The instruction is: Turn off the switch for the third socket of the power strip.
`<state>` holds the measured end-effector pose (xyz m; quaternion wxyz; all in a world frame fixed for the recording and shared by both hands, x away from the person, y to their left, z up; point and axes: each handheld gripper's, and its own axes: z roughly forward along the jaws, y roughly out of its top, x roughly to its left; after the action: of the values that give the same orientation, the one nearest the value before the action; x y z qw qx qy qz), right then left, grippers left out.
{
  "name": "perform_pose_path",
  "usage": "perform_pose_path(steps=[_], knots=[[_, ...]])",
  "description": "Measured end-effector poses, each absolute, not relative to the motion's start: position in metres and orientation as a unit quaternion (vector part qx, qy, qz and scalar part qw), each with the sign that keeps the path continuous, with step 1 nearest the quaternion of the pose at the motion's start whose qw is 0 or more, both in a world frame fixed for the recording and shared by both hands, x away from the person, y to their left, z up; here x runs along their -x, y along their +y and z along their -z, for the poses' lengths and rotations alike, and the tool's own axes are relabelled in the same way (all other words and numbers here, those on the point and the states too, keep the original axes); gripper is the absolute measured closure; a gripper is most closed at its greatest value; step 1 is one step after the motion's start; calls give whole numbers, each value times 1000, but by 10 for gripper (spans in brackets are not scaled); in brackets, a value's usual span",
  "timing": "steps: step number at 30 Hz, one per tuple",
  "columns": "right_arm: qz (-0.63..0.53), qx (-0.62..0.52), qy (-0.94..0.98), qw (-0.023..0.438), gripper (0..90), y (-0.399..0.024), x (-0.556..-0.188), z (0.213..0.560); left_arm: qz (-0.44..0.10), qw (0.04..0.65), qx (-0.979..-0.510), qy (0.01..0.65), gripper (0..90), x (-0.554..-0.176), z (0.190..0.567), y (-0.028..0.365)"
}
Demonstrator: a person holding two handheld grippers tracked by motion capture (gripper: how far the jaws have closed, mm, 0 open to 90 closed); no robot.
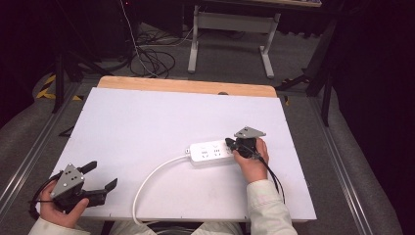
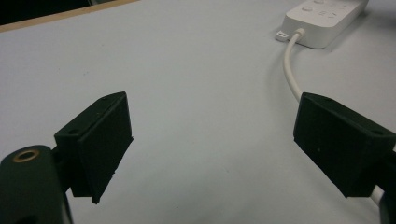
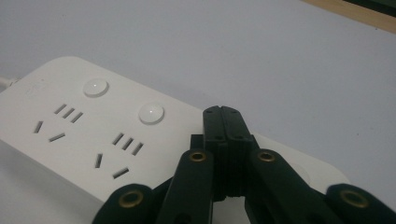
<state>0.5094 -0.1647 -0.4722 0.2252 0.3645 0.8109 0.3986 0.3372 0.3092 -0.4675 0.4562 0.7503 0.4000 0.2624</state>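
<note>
The high view shows the whole white bench (image 1: 147, 127), with the left tongs (image 1: 100, 182) at about eight o'clock, jaws wide apart over bare surface. The white power strip (image 1: 211, 152) lies toward four o'clock, its cord (image 1: 147, 181) curving back to the near edge. The right gripper view shows the strip's sockets and round buttons, with the right tongs (image 3: 227, 116) pressed together, empty, over its top face.
</note>
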Motion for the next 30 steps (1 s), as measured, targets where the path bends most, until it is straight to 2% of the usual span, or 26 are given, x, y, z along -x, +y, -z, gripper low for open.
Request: perform_pose_path(steps=[27,30], knots=[[-400,-369,807,229,900,-165,-508,474,-261,456,-751,399,119,-338,468,309],[-411,-372,797,240,900,-164,-506,475,-264,457,-750,399,120,-337,467,309]])
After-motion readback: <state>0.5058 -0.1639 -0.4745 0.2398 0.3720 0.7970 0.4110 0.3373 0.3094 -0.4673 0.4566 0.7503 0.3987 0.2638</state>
